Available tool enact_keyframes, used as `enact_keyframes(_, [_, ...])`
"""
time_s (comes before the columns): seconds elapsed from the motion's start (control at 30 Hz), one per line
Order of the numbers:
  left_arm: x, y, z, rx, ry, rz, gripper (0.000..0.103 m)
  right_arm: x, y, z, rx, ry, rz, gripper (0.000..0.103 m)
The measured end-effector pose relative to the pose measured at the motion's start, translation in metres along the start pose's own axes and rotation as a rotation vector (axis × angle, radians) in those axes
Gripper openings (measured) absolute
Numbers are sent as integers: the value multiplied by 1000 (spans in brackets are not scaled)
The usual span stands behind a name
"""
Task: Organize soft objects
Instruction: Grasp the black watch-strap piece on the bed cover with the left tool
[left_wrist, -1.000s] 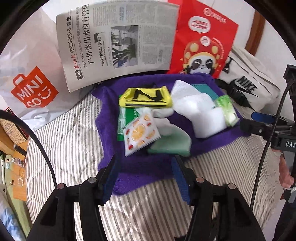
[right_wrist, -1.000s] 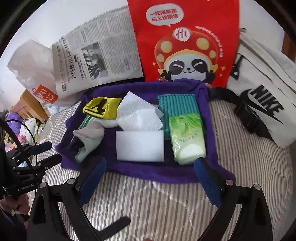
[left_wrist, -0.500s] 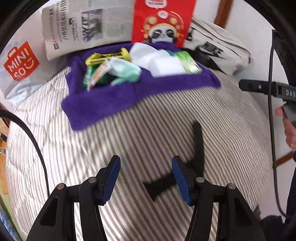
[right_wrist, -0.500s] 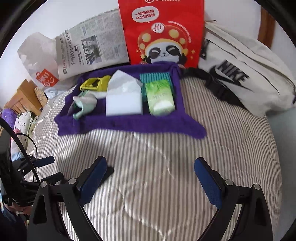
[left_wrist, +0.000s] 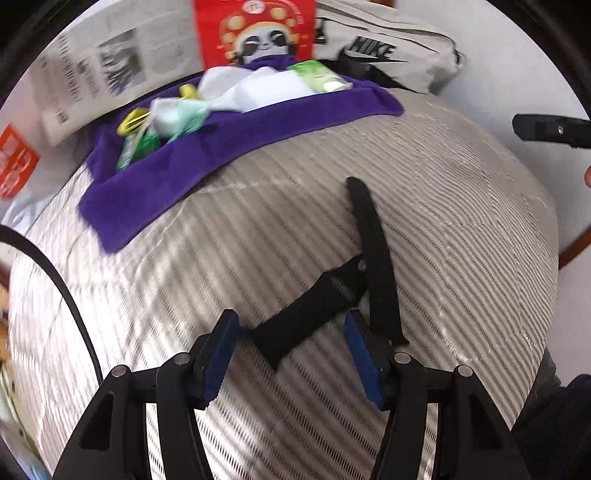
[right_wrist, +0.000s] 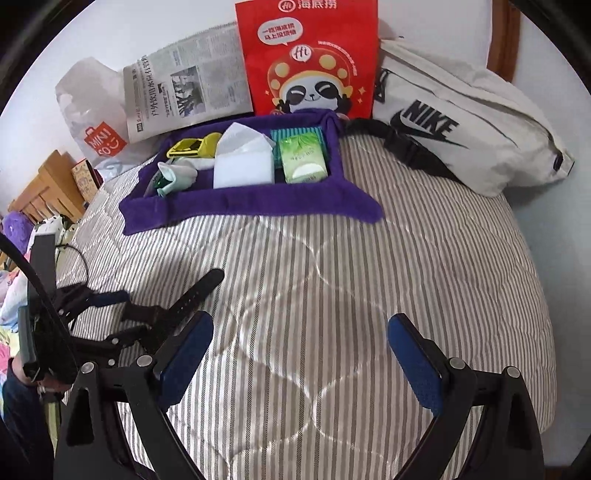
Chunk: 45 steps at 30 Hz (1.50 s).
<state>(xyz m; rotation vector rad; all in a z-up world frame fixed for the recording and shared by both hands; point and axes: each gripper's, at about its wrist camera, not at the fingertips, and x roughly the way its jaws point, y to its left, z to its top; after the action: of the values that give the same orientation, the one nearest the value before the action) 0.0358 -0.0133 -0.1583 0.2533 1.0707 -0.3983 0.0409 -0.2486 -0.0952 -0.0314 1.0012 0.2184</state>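
Note:
A black strap (left_wrist: 373, 251) lies folded on the striped bed cover (right_wrist: 351, 277). My left gripper (left_wrist: 290, 325) hangs low over the strap. Its jaws are opening and the strap's thick folded end lies between the blue pads (left_wrist: 218, 354), which do not press on it. In the right wrist view the strap (right_wrist: 201, 290) and my left gripper (right_wrist: 110, 314) sit at the left. My right gripper (right_wrist: 299, 325) stands open over bare cover. Farther back, a purple towel (right_wrist: 258, 206) carries a yellow pouch (right_wrist: 188, 147), a mint sock (right_wrist: 177, 177), white cloths (right_wrist: 240, 166) and a green tissue pack (right_wrist: 303, 162).
A red panda bag (right_wrist: 310, 59), a newspaper (right_wrist: 184, 81) and a Miniso bag (right_wrist: 96, 125) lean on the wall behind the towel. A white Nike bag (right_wrist: 461, 125) lies at the back right. Wooden furniture (right_wrist: 48, 188) stands off the bed's left side.
Both grippers have drawn back from the purple towel to the near part of the bed. The left one rolled and sank over the black strap, which now lies between its fingers.

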Motion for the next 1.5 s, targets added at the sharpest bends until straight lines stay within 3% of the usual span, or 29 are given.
enact_keyframes(0.13, [8, -5, 12, 43, -6, -12, 59, 7, -5, -3, 11, 21, -7, 95])
enact_keyframes(0.2, [7, -2, 15, 19, -2, -16, 45, 10, -6, -2, 13, 26, -6, 95])
enact_keyframes(0.23, [6, -4, 16, 6, -6, -12, 26, 11, -6, -2, 13, 29, -3, 95])
enact_keyframes(0.27, [4, 0, 13, -13, -9, 5, 16, 13, -5, -3, 11, 31, 2, 95])
enact_keyframes(0.37, [-1, 12, 3, -122, -10, -7, 8, 20, -2, -4, 4, 42, 10, 95])
enact_keyframes(0.53, [-7, 7, -11, -99, -15, -18, 9, 33, 2, -6, -17, 69, 23, 95])
enact_keyframes(0.6, [-5, 6, -7, -86, -9, -5, 16, 37, 4, -6, -21, 81, 24, 95])
enact_keyframes(0.77, [-1, -1, 8, 25, 0, 16, 50, 36, 5, -8, -34, 80, 24, 95])
enact_keyframes(1.07, [13, -24, 30, 232, -12, -25, 50, 41, -8, -10, -6, 99, 7, 95])
enact_keyframes(1.1, [15, -24, 34, 229, -6, -48, 47, 40, -9, -11, -4, 99, 7, 95])
enact_keyframes(1.13, [17, -24, 36, 225, -2, -79, 37, 39, -11, -11, -3, 98, 8, 95])
enact_keyframes(1.23, [19, -26, 39, 219, -9, -96, 33, 39, -15, -11, 6, 97, 4, 95])
enact_keyframes(1.37, [16, -25, 32, 144, -20, -63, 22, 43, -18, -11, 12, 108, 8, 95])
enact_keyframes(1.5, [8, -9, 18, -73, -2, -22, 20, 47, -19, -14, 4, 126, 3, 95])
